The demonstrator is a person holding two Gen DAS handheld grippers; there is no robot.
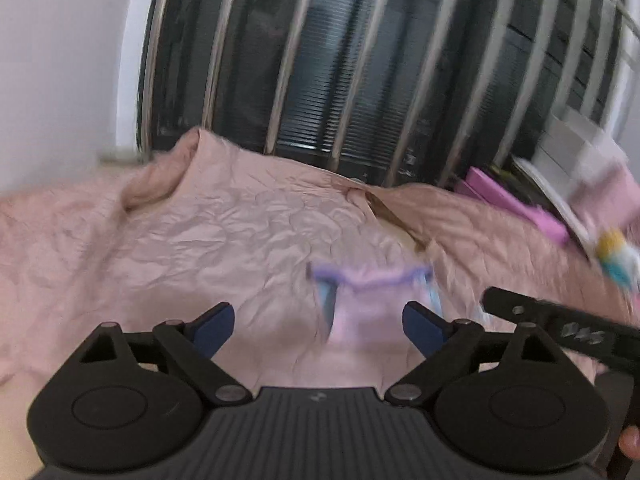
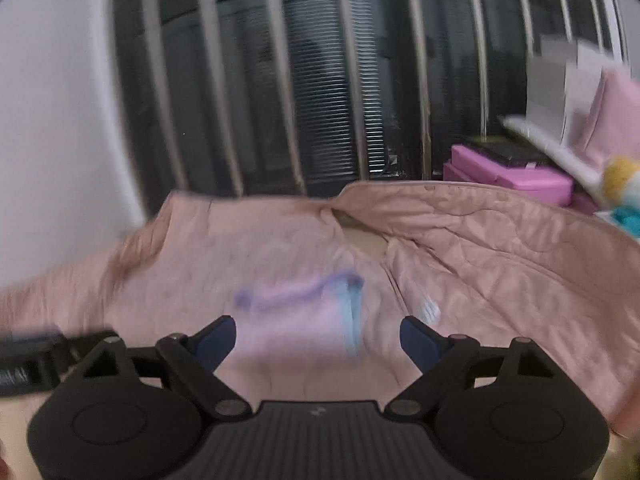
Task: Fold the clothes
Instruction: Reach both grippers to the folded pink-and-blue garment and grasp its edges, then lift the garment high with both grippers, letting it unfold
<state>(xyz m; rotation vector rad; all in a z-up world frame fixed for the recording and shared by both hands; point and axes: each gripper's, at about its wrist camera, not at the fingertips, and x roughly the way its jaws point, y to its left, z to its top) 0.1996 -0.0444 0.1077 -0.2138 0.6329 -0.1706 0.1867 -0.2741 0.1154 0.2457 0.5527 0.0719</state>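
Observation:
A small pale pink garment point(image 1: 372, 308) with a purple trim and light blue side edges lies on a crumpled pink quilt point(image 1: 200, 232). It also shows in the right wrist view point(image 2: 296, 320), blurred by motion. My left gripper point(image 1: 319, 326) is open and empty, just above the garment's near side. My right gripper point(image 2: 318, 336) is open and empty over the same garment. The right gripper's black body point(image 1: 560, 332) enters the left wrist view from the right. The left gripper's body point(image 2: 36, 360) shows at the left of the right wrist view.
A dark barred window point(image 2: 320, 80) rises behind the bed. Magenta boxes point(image 2: 516, 178) and a pile with a yellow and teal toy point(image 2: 620, 184) sit at the right. A white wall point(image 1: 60, 60) stands at the left. A gap in the quilt point(image 2: 364, 240) shows beige underneath.

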